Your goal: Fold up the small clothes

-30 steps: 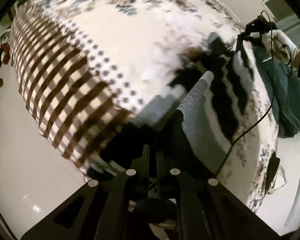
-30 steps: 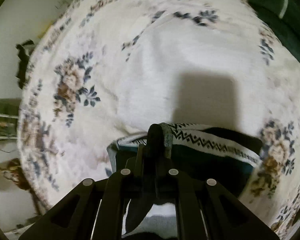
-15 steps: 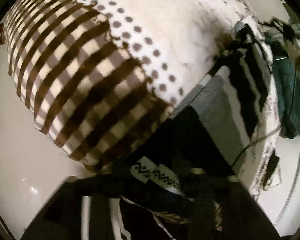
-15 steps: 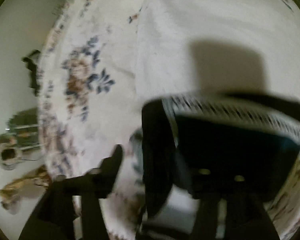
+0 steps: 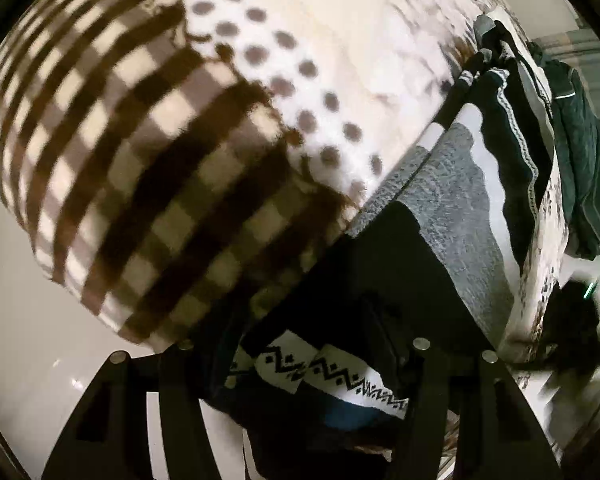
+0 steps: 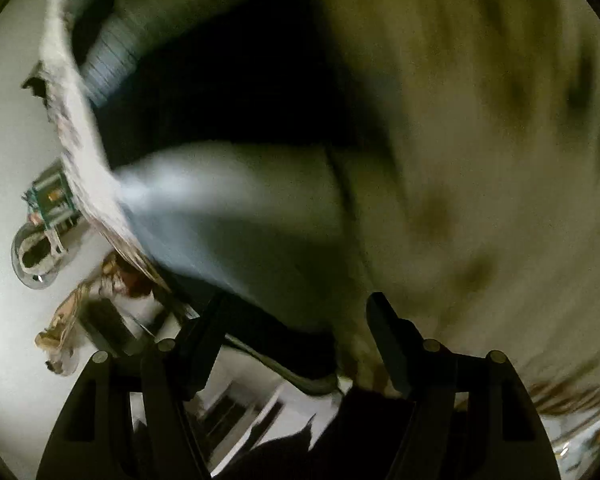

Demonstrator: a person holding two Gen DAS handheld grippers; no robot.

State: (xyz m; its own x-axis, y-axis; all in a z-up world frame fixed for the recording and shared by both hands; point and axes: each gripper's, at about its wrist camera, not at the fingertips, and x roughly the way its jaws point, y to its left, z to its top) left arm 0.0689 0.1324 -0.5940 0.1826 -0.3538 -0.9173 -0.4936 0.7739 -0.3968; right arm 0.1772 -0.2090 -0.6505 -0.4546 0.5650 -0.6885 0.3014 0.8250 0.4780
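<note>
A small garment in black, grey and white bands [image 5: 452,208] with a zigzag-patterned hem [image 5: 332,372] lies on a cream floral cover. My left gripper [image 5: 300,328] is open, its fingers [image 5: 384,340] spread over the garment's near end, holding nothing. In the blurred right wrist view the same garment [image 6: 228,120] shows as black and pale grey bands. My right gripper [image 6: 296,320] is open just above its edge, fingers [image 6: 388,332] apart.
A brown checked and dotted blanket [image 5: 160,140] covers the left of the bed. Dark green clothes [image 5: 580,152] lie at the far right. White floor [image 5: 40,352] lies below. Floor clutter and a round dish [image 6: 36,252] sit left in the right wrist view.
Both grippers were shut on the garment a second ago and have opened, letting it go. Both have swung quickly, the right one toward the bed's edge, with heavy blur.
</note>
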